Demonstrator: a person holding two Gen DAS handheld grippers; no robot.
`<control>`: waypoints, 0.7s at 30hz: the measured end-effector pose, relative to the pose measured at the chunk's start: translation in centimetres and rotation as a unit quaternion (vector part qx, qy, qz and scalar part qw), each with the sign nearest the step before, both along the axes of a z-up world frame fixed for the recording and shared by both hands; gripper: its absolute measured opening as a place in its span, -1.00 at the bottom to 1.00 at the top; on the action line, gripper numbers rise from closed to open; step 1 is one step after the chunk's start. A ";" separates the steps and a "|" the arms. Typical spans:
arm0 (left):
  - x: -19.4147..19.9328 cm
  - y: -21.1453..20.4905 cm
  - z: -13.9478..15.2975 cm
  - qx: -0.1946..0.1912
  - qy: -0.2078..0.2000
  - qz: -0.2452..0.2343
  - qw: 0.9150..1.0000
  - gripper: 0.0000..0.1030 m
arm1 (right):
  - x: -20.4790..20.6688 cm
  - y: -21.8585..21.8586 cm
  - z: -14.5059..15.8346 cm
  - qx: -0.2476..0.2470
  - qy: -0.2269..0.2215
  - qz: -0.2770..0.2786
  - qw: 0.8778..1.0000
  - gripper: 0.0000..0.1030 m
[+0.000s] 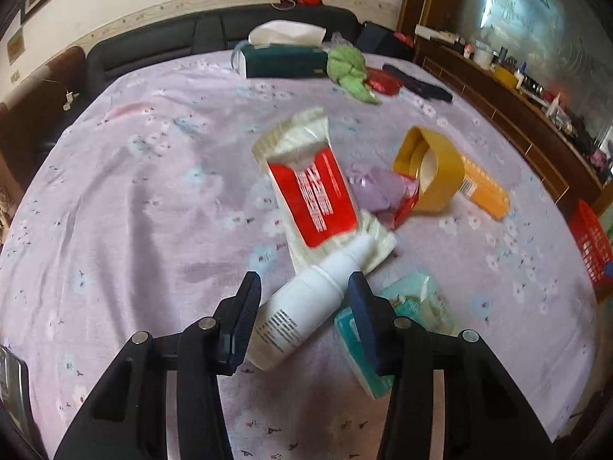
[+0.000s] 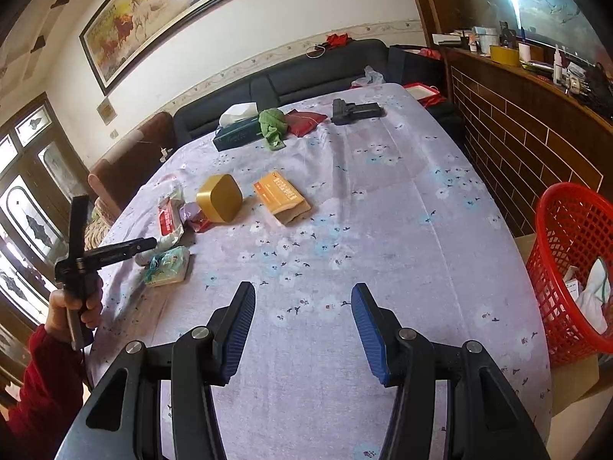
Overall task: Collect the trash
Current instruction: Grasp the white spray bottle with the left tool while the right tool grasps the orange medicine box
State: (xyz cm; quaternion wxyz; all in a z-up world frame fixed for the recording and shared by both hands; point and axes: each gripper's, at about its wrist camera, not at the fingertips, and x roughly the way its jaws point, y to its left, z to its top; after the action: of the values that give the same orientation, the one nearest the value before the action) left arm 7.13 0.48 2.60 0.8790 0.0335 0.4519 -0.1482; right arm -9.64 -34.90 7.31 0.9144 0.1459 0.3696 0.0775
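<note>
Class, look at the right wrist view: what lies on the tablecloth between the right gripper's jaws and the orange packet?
Nothing: between the right gripper and the orange packet there is only bare flowered tablecloth. The right wrist view shows this.

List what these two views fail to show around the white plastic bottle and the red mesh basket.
- White plastic bottle, left wrist view: label print blurred; pad contact by the left gripper unclear.
- Same bottle, right wrist view: hidden behind the left gripper.
- Red mesh basket, right wrist view: contents partly hidden by its wall; cut off by the edge in the left wrist view.

The red basket (image 1: 592,249) is cut off by the frame edge, and the white bottle's (image 1: 302,314) label print is unreadably blurred.
</note>
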 end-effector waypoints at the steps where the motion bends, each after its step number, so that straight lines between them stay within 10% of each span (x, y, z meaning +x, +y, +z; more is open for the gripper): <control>1: -0.2 -0.1 -0.3 0.007 0.006 0.000 1.000 -0.12 | 0.1 0.0 0.0 -0.001 0.001 -0.001 1.000 0.09; 12: -1.2 -0.7 -1.6 0.034 0.000 0.043 0.999 -0.30 | 3.0 1.4 0.0 -0.005 0.010 0.018 1.000 0.09; 21: -5.7 0.1 0.3 -0.028 -0.064 0.110 0.991 -0.45 | 10.7 4.2 -0.3 -0.067 0.010 0.033 0.997 0.25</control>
State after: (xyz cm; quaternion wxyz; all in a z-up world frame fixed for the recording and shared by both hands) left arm 1.39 0.58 2.92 0.9177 -0.0320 0.3912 -0.0610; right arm 1.03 -30.74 6.97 0.9151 0.0727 0.3881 0.0813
